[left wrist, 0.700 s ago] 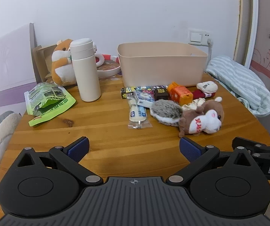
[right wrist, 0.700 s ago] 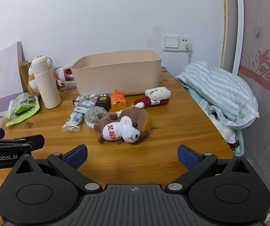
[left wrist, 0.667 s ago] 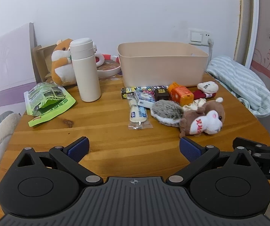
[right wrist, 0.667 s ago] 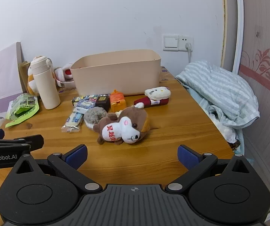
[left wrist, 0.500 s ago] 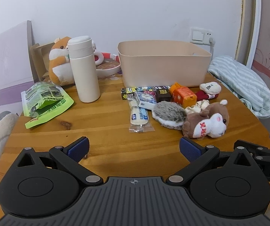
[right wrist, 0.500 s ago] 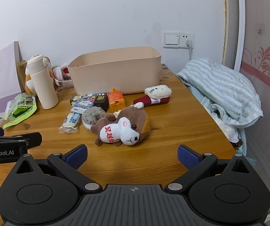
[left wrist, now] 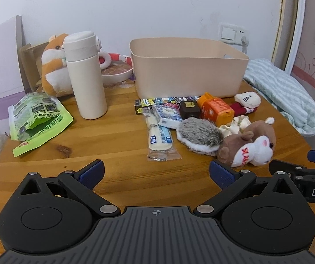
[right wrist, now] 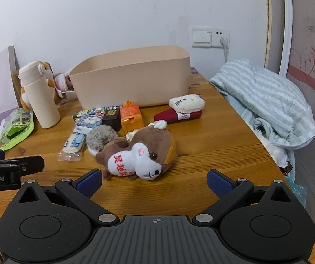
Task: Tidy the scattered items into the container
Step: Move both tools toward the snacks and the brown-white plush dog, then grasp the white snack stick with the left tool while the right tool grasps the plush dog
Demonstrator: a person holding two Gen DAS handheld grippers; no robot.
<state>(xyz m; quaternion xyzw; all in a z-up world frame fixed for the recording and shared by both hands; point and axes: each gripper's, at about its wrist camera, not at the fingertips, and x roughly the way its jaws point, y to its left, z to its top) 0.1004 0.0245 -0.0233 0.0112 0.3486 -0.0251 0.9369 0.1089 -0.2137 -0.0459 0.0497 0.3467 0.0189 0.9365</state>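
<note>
On the wooden table [left wrist: 118, 136], beige container [left wrist: 188, 74] stands at the back, nothing visible inside. Scattered items lie just in front: brown plush dog [right wrist: 140, 154], grey furry toy [left wrist: 198, 135], orange box [left wrist: 217, 109], white snack packet [left wrist: 160, 139]. My left gripper [left wrist: 156, 171] and right gripper [right wrist: 155, 181] both spread fully wide, holding nothing.
</note>
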